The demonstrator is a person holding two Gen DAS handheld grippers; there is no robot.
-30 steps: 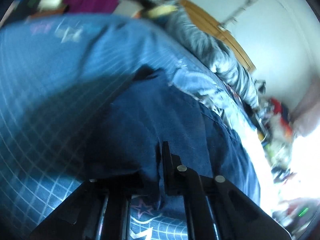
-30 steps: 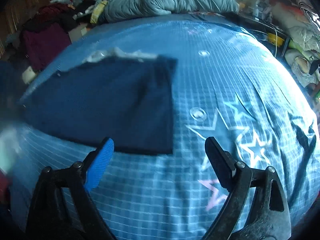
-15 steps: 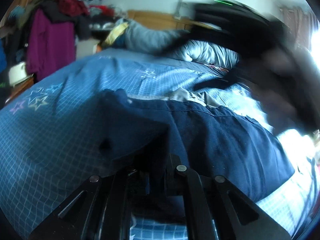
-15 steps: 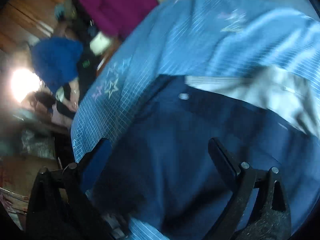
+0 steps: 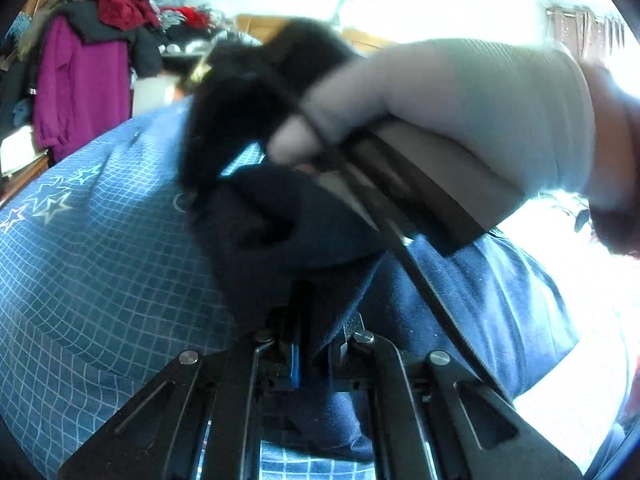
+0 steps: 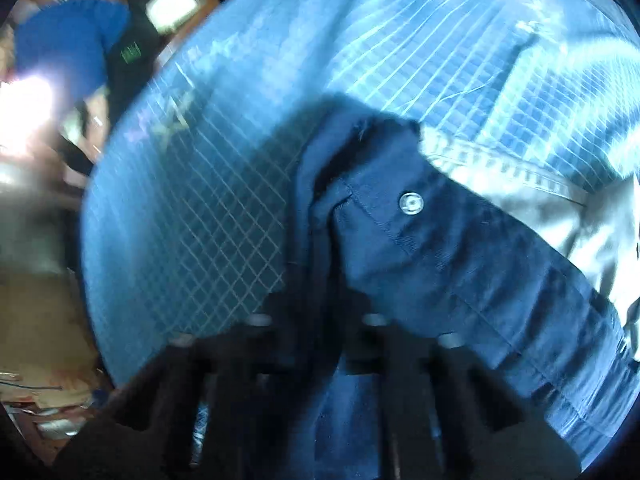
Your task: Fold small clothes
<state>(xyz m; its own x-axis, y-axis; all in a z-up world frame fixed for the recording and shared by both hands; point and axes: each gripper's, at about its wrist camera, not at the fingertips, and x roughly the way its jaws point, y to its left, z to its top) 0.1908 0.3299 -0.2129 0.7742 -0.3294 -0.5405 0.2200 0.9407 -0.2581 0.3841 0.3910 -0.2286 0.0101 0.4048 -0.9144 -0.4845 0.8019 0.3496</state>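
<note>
A dark navy garment (image 5: 472, 292) lies on a blue grid-patterned bedspread (image 5: 92, 264). My left gripper (image 5: 316, 320) is shut on a bunched fold of the navy garment at its near edge. In the left wrist view a gloved hand (image 5: 460, 108) holds the other gripper's black body (image 5: 248, 92) just above the cloth. My right gripper (image 6: 320, 292) is shut on the navy garment (image 6: 460, 256) near its corner, beside a clear snap button (image 6: 411, 203). A pale lining (image 6: 560, 208) shows at the garment's far edge.
A purple coat (image 5: 80, 84) and piled clothes (image 5: 132, 8) hang at the far left beyond the bed. A blue item (image 6: 68, 36) and floor clutter (image 6: 36, 380) lie off the bed's left side. Bright window light washes out the right.
The right gripper went from open above the cloth to shut on the garment's corner. The gloved hand and right gripper moved in close above the left gripper's grasp.
</note>
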